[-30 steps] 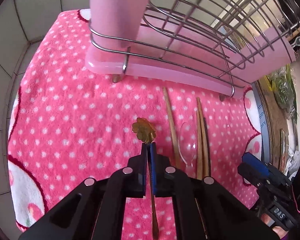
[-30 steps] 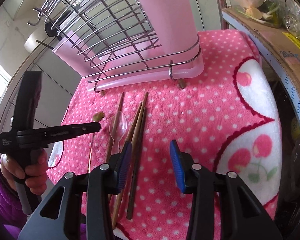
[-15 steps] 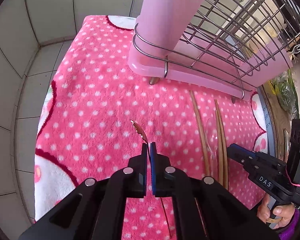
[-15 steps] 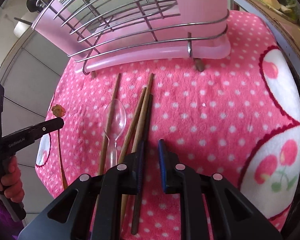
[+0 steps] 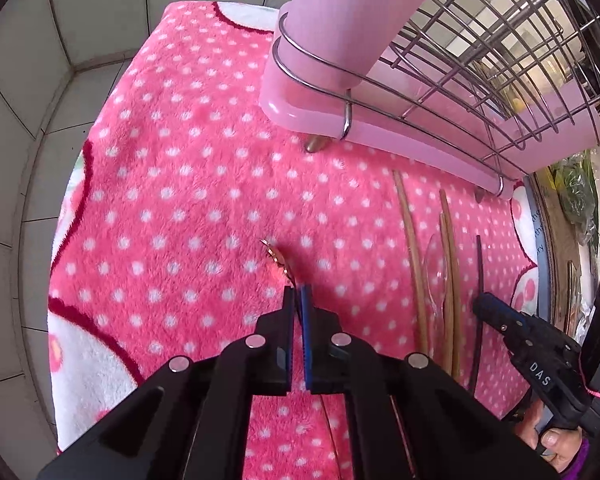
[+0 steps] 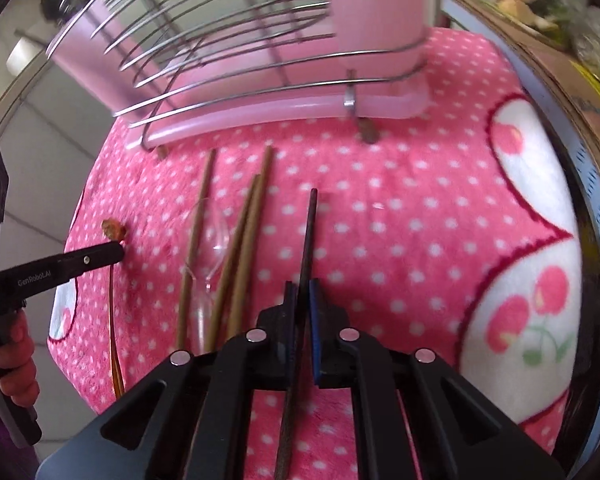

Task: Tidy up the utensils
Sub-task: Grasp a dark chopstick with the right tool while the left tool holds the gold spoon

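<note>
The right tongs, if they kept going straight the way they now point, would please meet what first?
Probably the pink base tray of the wire dish rack; the right tongs, shut on a dark chopstick, aim over bare towel towards it. Depth is uncertain.

Both wrist cameras are looking down closely along their fingers toward the rack point(image 5: 420, 92), sharing the pink towel point(image 6: 400, 220) and chopsticks point(image 5: 414, 248) between them.

My cloth point(image 5: 188, 184) is pink with white dots and cherries. My rack point(image 5: 480, 64) is silver on a pink tray point(image 5: 300, 108). Brown sticks point(image 6: 244, 236), one black stick point(image 6: 308, 240).
</note>
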